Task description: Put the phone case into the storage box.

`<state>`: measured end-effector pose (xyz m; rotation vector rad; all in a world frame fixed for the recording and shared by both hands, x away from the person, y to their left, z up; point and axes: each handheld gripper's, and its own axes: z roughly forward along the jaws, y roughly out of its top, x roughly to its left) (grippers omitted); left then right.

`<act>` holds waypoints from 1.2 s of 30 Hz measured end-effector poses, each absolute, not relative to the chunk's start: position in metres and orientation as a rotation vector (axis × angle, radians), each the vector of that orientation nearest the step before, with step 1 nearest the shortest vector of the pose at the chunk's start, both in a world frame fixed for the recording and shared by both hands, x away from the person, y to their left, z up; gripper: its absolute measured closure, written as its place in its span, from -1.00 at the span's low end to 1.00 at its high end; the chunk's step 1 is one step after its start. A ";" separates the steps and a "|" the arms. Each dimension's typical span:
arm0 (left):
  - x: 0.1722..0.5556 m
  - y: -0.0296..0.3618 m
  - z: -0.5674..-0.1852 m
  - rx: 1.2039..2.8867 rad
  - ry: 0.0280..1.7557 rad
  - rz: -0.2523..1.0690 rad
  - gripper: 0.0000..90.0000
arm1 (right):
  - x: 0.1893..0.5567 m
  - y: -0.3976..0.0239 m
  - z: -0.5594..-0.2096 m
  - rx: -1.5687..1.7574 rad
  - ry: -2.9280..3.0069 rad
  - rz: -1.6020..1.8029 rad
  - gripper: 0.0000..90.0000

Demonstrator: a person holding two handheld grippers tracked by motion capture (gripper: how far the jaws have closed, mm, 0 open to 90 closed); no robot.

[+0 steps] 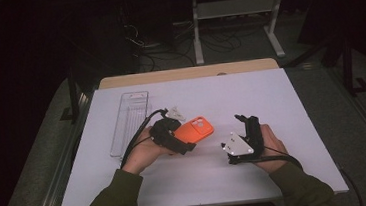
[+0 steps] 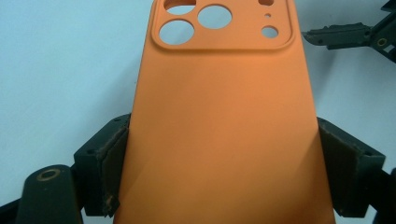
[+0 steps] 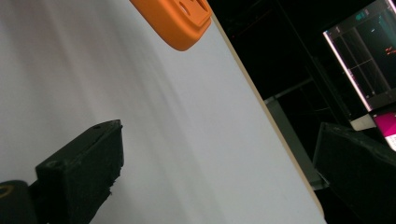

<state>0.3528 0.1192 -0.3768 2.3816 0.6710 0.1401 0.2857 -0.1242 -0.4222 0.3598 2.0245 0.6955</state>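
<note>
At table centre, left claw (image 1: 186, 135) clamps orange case (image 1: 197, 128).

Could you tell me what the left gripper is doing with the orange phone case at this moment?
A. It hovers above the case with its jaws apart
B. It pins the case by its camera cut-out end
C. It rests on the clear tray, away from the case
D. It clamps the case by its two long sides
D: in the left gripper view, the left gripper has one pad pressed on each long side of the orange phone case, at the end away from the camera cut-outs.
</note>
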 end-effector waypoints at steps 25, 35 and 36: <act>0.353 0.120 -0.377 2.420 0.645 0.141 -0.65 | 0.283 -0.118 -0.425 0.142 1.925 0.526 -0.98; 0.353 0.119 -0.377 2.419 0.645 0.141 -0.65 | 0.281 -0.114 -0.427 0.107 1.905 0.516 -0.98; 0.353 0.119 -0.376 2.423 0.641 0.138 -0.65 | 0.280 -0.114 -0.426 0.098 1.898 0.513 -0.98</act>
